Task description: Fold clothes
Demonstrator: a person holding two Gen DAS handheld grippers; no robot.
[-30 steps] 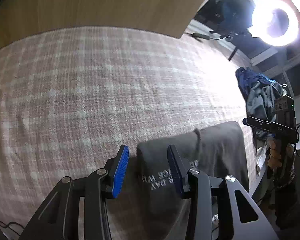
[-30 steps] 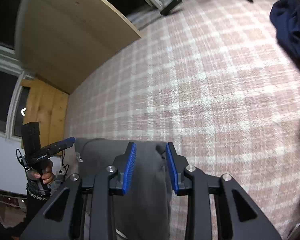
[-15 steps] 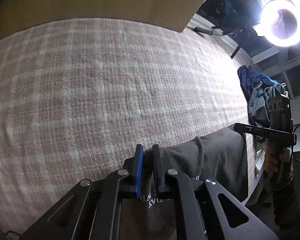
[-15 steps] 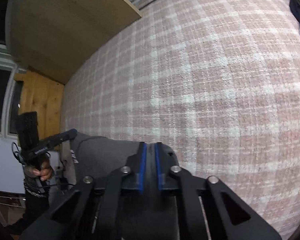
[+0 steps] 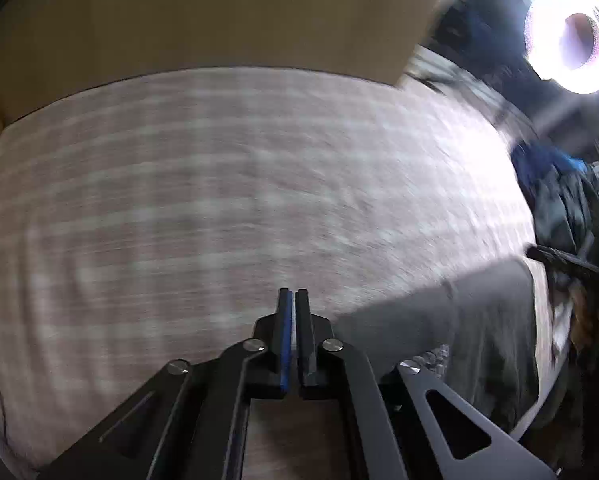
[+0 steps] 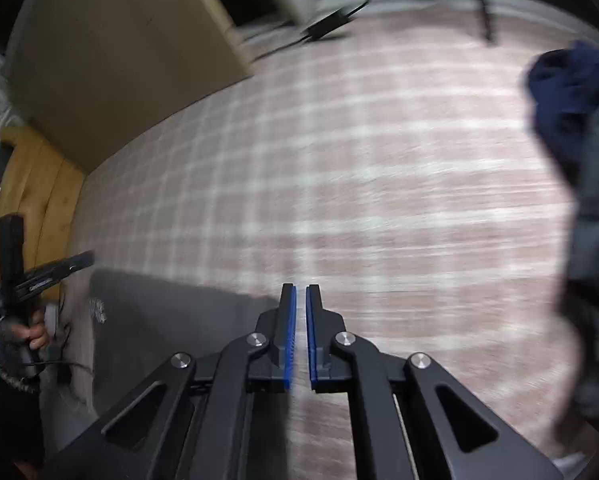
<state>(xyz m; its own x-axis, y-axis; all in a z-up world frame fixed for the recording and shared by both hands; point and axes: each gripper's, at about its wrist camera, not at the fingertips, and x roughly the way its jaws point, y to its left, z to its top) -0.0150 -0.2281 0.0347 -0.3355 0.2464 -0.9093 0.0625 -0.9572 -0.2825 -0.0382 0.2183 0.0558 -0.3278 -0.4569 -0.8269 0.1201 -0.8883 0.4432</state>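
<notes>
Across open plaid cover (image 5: pixel 219 200) | grey garment (image 5: pixel 479 320) along near edge | jaws closed, grip unclear

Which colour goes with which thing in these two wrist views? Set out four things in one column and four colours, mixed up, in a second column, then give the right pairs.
Things
1. bed cover
2. garment being folded
3. headboard
4. pile of clothes

Colours
A. navy blue on top
B. pink and white check
C. dark grey
D. light brown wood

Right pairs: 1-B, 2-C, 3-D, 4-A
</notes>
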